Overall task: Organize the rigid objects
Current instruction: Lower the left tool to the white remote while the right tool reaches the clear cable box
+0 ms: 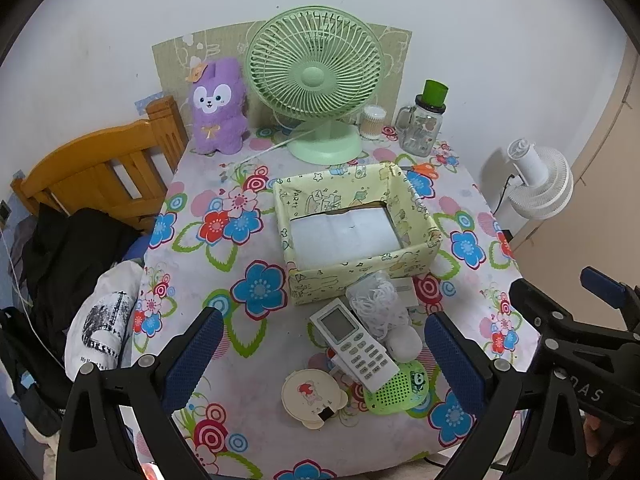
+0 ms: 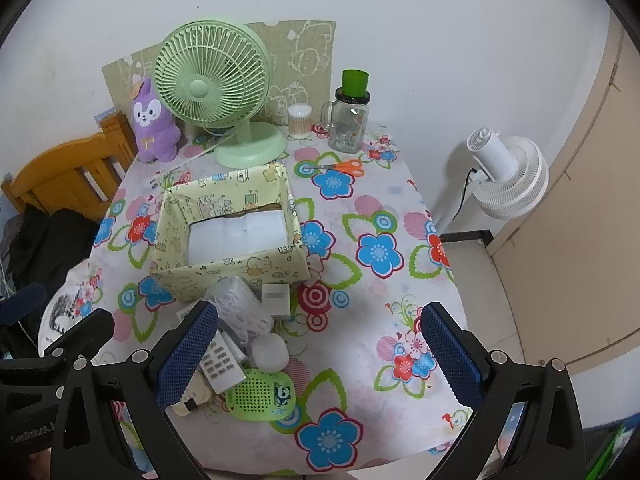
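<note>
On floral cloth, papered box — ribbed remote

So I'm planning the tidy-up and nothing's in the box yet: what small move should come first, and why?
Probably lower the left tongs onto the white remote. Both tongs are open and empty, the yellow box holds only its white liner, and the remote lies on top of the pile in front of it, between the left fingers.
</note>
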A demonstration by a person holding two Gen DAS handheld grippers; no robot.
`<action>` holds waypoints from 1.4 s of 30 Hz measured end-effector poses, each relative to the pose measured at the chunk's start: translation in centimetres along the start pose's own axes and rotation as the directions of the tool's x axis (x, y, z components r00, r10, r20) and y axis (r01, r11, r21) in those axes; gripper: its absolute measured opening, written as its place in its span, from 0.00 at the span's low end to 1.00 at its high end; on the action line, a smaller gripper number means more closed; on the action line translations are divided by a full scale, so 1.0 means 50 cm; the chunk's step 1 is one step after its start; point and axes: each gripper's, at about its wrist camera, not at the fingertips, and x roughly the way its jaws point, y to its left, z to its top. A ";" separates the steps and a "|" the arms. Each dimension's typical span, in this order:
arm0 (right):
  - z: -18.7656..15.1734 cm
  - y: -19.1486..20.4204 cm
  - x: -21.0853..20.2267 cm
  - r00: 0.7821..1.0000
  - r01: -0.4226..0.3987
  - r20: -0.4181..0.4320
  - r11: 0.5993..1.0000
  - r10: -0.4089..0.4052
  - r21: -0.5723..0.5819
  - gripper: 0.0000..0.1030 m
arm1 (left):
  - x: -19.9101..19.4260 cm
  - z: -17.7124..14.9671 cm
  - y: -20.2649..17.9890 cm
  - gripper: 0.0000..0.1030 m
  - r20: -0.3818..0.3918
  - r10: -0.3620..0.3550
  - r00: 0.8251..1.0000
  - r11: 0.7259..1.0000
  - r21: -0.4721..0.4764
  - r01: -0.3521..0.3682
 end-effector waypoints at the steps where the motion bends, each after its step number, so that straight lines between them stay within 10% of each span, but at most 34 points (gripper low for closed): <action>1: 0.000 0.000 0.004 1.000 -0.002 -0.004 1.000 0.002 -0.005 1.00 | 0.003 0.001 0.000 0.99 -0.003 0.002 1.000 1.000 0.000 -0.002; 42: -0.026 0.023 0.269 0.976 -0.127 -0.193 0.985 0.103 -0.118 0.96 | 0.301 -0.069 -0.035 0.97 -0.340 0.022 0.940 0.997 -0.066 -0.048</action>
